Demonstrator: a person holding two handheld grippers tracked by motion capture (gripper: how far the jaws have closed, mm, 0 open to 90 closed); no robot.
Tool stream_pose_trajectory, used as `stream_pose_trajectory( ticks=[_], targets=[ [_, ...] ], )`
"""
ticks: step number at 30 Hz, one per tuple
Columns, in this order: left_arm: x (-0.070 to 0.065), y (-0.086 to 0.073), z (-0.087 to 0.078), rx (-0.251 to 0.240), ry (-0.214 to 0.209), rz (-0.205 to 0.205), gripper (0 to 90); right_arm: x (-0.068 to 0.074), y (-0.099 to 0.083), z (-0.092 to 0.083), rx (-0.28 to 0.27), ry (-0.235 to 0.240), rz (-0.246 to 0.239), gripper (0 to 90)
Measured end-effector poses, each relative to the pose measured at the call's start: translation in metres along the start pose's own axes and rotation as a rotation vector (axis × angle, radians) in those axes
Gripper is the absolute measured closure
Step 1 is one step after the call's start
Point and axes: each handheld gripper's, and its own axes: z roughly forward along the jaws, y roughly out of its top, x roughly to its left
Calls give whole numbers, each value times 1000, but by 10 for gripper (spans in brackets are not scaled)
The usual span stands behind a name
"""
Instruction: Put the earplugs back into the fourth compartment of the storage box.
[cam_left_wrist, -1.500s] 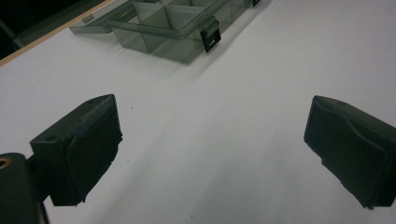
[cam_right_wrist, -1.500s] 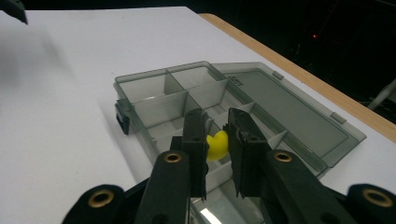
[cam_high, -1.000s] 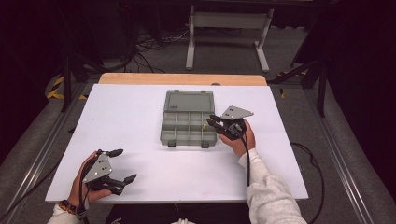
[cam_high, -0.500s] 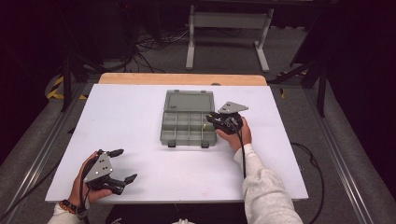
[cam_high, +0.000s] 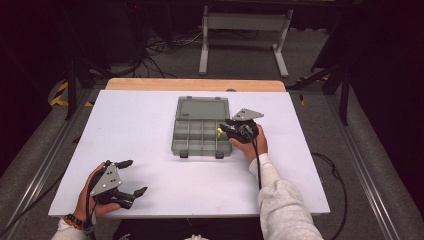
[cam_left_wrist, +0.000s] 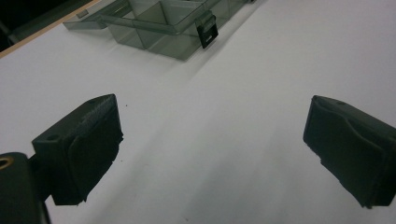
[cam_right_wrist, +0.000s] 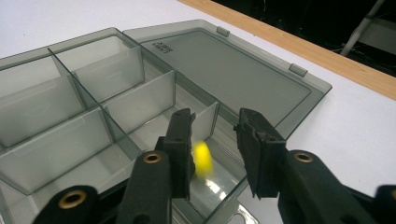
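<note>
An open grey compartment box (cam_high: 176, 145) lies mid-table with its lid (cam_high: 202, 107) folded flat behind it. My right gripper (cam_high: 225, 129) hangs over the box's right end. Its jaws have just been opening and now stand apart. A small yellow piece (cam_right_wrist: 202, 158) shows blurred between them, beside the left pad and clear of the right one, above a corner compartment (cam_right_wrist: 219, 182). From above, the yellow piece (cam_high: 219, 132) sits at the jaw tips. My left gripper (cam_high: 134, 176) rests near the table's front left corner, open on nothing. Its pads (cam_left_wrist: 93, 144) stand wide over bare white table.
The white table (cam_high: 125, 125) has a wooden strip (cam_high: 195, 84) along its far edge. The box's black latches (cam_left_wrist: 207, 30) face the person. Several box compartments (cam_right_wrist: 51, 107) look bare. A metal stand (cam_high: 240, 30) and cables lie on the floor beyond.
The right gripper has shifted slightly toward the box's right end and lower, and its jaws have widened around the yellow piece. The left hand has stayed put.
</note>
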Motion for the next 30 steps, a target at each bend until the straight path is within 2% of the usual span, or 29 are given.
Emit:
stream_pose_trajectory(
  ticks=[9, 15, 23, 27, 30],
  targets=[
    [1, 0, -1, -3, 2, -1, 57, 0, -1, -3, -9, -1, 13, 619],
    [0, 0, -2, -4, 4, -1, 58, 1, 1, -12, -38, 1, 16, 617],
    [0, 0, -3, -2, 2, 2, 58, 5, 5, -24, -61, -1, -12, 618],
    [0, 0, -3, -2, 2, 2, 60, 7, 7, -33, -80, 7, -25, 648],
    [0, 0, -3, -2, 6, 4, 64, 12, 7, -40, -85, 15, -55, 679]
  ],
)
